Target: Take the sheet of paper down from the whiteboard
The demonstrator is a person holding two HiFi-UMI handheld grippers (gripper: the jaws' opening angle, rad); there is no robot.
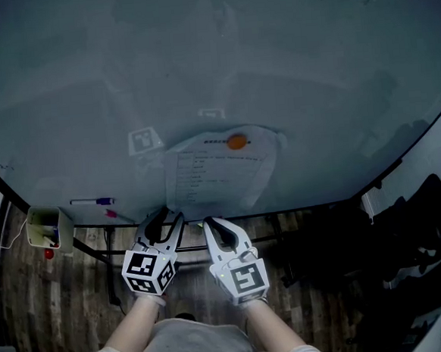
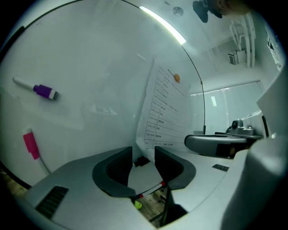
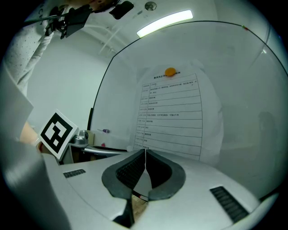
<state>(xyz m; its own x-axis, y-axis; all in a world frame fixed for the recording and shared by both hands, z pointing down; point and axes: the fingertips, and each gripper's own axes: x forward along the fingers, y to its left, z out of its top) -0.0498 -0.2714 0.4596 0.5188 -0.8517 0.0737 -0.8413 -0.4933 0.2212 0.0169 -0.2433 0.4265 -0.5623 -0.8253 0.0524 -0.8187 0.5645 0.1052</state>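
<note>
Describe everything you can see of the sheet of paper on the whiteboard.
The sheet of paper is white and thin, printed with a heading and a table of ruled rows of small dark text. It hangs upright on the whiteboard, pinned by a single round orange magnet at its top centre. Its left edge looks slightly lifted off the board. The right gripper, jaws together, meets its lower edge; whether it pinches the paper is unclear.
</note>
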